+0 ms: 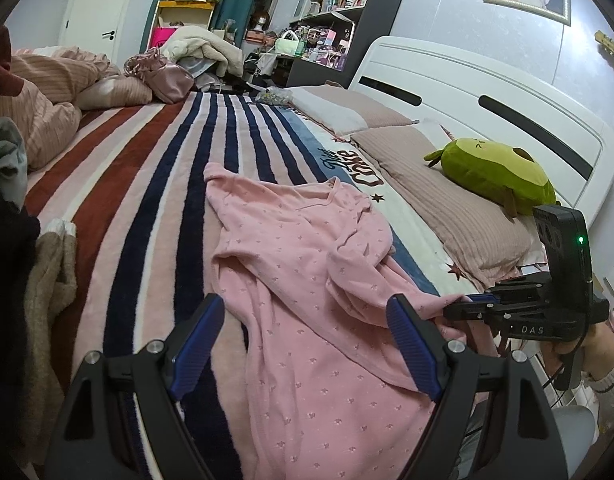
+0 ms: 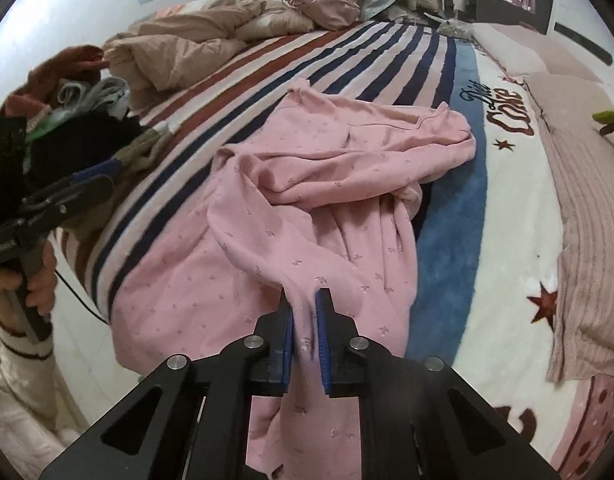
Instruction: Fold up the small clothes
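A pink patterned garment [image 1: 307, 272] lies crumpled on the striped bedspread [image 1: 147, 184], hanging over the near edge; it also shows in the right wrist view [image 2: 307, 200]. My left gripper [image 1: 303, 312] is open and empty just above the garment's near part. My right gripper [image 2: 305, 300] is shut on a pinched fold of the pink garment and lifts it slightly. The right gripper also shows at the right of the left wrist view [image 1: 467, 304], shut on the garment's edge. The left gripper appears at the left of the right wrist view [image 2: 95, 176].
A pile of dark and grey clothes [image 2: 67, 120] sits at the bed's left edge. A rumpled beige duvet [image 2: 187, 36] lies at the far side. Pillows [image 1: 447, 184], a green plush toy [image 1: 495, 168] and the white headboard [image 1: 487, 92] are to the right.
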### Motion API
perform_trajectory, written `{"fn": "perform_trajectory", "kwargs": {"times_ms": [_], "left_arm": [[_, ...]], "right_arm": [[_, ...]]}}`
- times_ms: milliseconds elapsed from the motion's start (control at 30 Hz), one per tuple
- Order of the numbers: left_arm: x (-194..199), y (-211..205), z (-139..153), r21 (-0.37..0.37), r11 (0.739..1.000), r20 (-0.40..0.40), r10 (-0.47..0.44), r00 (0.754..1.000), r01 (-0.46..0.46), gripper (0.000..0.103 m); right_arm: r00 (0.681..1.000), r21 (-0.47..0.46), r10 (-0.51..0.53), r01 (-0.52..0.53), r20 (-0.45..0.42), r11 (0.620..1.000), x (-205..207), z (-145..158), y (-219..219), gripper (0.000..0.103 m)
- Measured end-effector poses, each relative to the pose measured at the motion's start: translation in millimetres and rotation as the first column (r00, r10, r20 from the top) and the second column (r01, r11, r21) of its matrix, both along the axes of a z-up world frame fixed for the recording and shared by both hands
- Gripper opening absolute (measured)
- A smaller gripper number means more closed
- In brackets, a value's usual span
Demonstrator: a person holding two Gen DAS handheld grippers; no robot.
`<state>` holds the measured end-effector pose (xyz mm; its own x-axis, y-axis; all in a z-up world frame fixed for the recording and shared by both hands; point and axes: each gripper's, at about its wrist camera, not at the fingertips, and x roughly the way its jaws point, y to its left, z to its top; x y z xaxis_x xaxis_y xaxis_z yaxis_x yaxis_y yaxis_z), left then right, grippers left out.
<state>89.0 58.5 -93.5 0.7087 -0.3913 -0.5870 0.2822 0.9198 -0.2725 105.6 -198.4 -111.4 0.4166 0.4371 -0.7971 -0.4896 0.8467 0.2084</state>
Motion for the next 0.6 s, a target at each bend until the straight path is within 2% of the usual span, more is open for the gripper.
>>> {"fn": "perform_trajectory", "kwargs": {"times_ms": [133,300,400,533,600], "left_arm": [[-1.4,5.1,2.5,-0.012,1.0,0.016,0.009,1.0,-0.009,0.08],[-2.7,16.7,6.4,-0.031,0.999,0.034,0.036,0.999,-0.035,0.08],[-3.8,28.9,6.6,-0.038,0.997,0.035,0.062,0.997,-0.061,0.08],[-5.1,46.0,5.0,-0.024,0.995,0.029,0.1,0.995,-0.099,0.08],[-5.4,53.4,4.0,-0.02,0.993,0.026,0.115,0.993,-0.115,0.08]], "right_arm": [[0.998,0.137,0.043,-0.038,-0.04,0.99,-5.7,16.8,5.0,0.004],[0.984,0.207,0.171,-0.156,-0.057,0.966,-19.7,33.4,49.3,0.004],[0.97,0.235,0.235,-0.214,-0.066,0.948,-20.8,27.5,85.7,0.004],[0.949,0.33,0.289,-0.234,-0.126,0.914,-5.0,7.2,124.4,0.005],[0.946,0.321,0.291,-0.234,-0.142,0.917,3.8,-3.0,139.3,0.008]]}}
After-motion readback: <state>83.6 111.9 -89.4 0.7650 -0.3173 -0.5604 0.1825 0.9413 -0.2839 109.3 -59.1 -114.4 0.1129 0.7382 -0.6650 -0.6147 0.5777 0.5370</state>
